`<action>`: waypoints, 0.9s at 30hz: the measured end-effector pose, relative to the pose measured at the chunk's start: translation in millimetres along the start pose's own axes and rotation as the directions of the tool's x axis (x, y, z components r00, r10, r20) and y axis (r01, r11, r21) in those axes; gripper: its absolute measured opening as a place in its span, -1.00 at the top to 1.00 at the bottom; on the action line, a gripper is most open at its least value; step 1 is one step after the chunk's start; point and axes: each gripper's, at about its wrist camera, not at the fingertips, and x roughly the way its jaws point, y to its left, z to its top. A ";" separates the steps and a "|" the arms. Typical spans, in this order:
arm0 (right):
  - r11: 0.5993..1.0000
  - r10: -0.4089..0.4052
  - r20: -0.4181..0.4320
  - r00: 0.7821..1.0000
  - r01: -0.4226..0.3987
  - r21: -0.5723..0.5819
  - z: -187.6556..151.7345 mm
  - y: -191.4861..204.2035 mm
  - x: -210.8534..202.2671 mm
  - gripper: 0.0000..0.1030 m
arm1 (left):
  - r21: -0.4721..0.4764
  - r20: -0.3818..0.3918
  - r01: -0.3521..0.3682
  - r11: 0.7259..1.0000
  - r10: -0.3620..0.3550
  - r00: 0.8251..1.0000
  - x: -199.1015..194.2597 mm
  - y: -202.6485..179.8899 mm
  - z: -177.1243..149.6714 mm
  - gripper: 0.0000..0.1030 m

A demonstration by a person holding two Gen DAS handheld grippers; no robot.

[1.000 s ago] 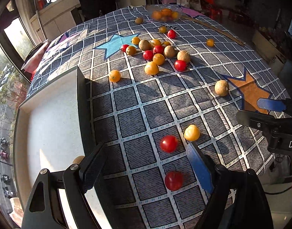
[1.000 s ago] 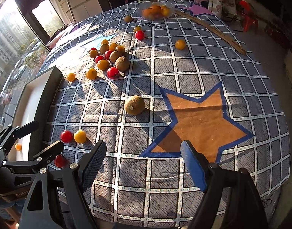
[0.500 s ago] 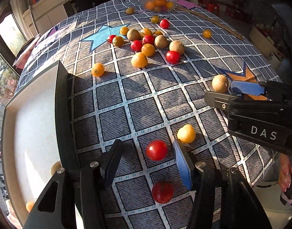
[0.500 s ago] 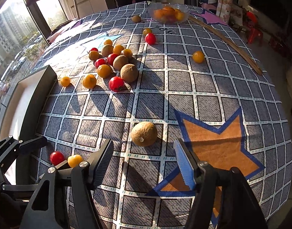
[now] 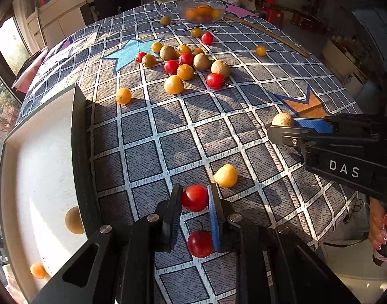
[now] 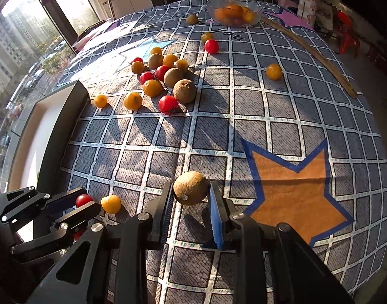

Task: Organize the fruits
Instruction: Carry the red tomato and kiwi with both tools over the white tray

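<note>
My left gripper (image 5: 193, 198) is shut on a red tomato (image 5: 195, 198) on the checked tablecloth. A second red tomato (image 5: 200, 243) lies just under its fingers, and a yellow fruit (image 5: 226, 176) sits right beside them. My right gripper (image 6: 190, 195) is shut on a brown kiwi (image 6: 190, 188) beside the orange star; it also shows in the left wrist view (image 5: 282, 120). A white tray (image 5: 36, 167) with a dark rim stands at the left and holds a brown fruit (image 5: 73, 220) and an orange one (image 5: 37, 270).
A cluster of red, yellow and brown fruits (image 5: 186, 63) lies mid-table. A glass bowl of oranges (image 6: 234, 12) stands at the far edge. A wooden stick (image 6: 312, 53) lies along the right side. A lone yellow fruit (image 6: 273, 71) sits near it.
Both grippers moved forward and down and closed. The left one closed on the red tomato, the right one on the brown kiwi.
</note>
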 end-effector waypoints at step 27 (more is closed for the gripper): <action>0.977 0.112 -0.030 0.993 -0.115 -0.179 5.7 113.3 -41.8 0.42 | -0.144 0.123 -0.086 0.986 0.104 0.987 -76.5 116.5 -32.1 0.58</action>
